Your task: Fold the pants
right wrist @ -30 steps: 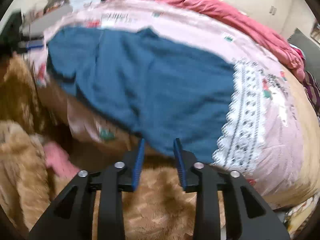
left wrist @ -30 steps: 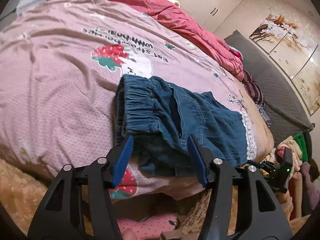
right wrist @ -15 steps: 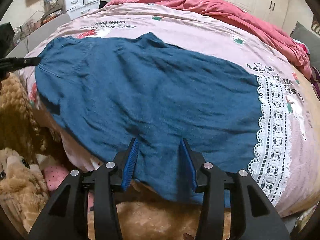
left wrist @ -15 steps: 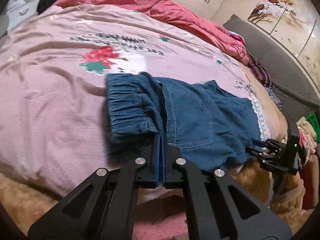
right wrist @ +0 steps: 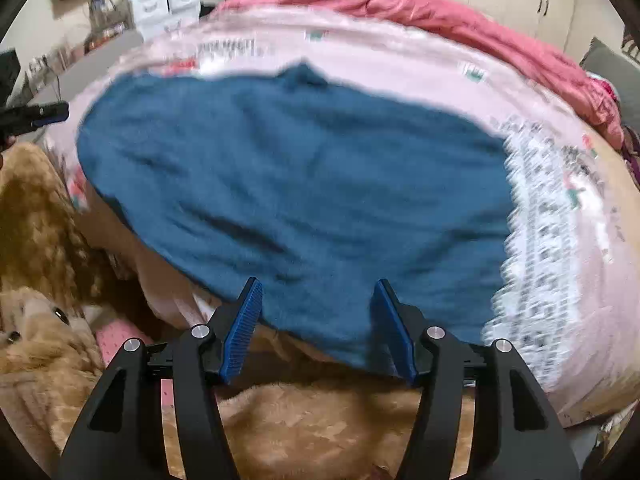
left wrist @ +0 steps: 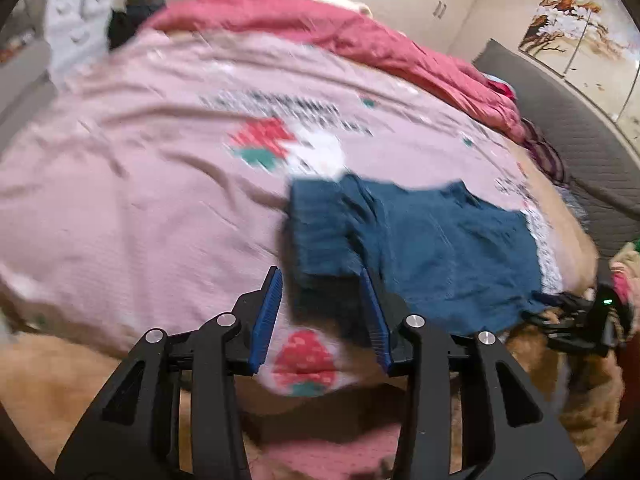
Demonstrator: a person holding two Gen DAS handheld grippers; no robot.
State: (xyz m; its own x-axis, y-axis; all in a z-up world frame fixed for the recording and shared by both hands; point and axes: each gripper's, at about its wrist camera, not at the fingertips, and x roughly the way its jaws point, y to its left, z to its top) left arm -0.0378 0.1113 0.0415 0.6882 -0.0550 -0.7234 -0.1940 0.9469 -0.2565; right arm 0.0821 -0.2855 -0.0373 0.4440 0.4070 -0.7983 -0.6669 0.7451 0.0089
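Note:
Blue denim pants (left wrist: 432, 240) lie spread on the pink bed cover (left wrist: 140, 184), the gathered waistband (left wrist: 320, 228) toward the left wrist view's middle. My left gripper (left wrist: 319, 272) hovers at the waistband's near edge. Its jaws are opening, the cloth edge lies between them, and the pads stand off it. In the right wrist view the pants (right wrist: 300, 184) fill the middle. My right gripper (right wrist: 317, 281) is at their near hem with its jaws opening; cloth sits between the fingers without being pinched. Each gripper shows in the other's view: right gripper (left wrist: 576, 320), left gripper (right wrist: 36, 116).
A red duvet (left wrist: 360, 36) is bunched along the bed's far side. A brown plush blanket (right wrist: 320, 432) and a plush toy (right wrist: 36, 332) lie below the bed's near edge. White drawers (right wrist: 168, 4) stand at the back left, a grey padded headboard (left wrist: 560, 120) to the right.
The left gripper was shut on the waistband half a second ago; it has let go, opened and drawn back upward. The right gripper's jaws have spread wider over the hem.

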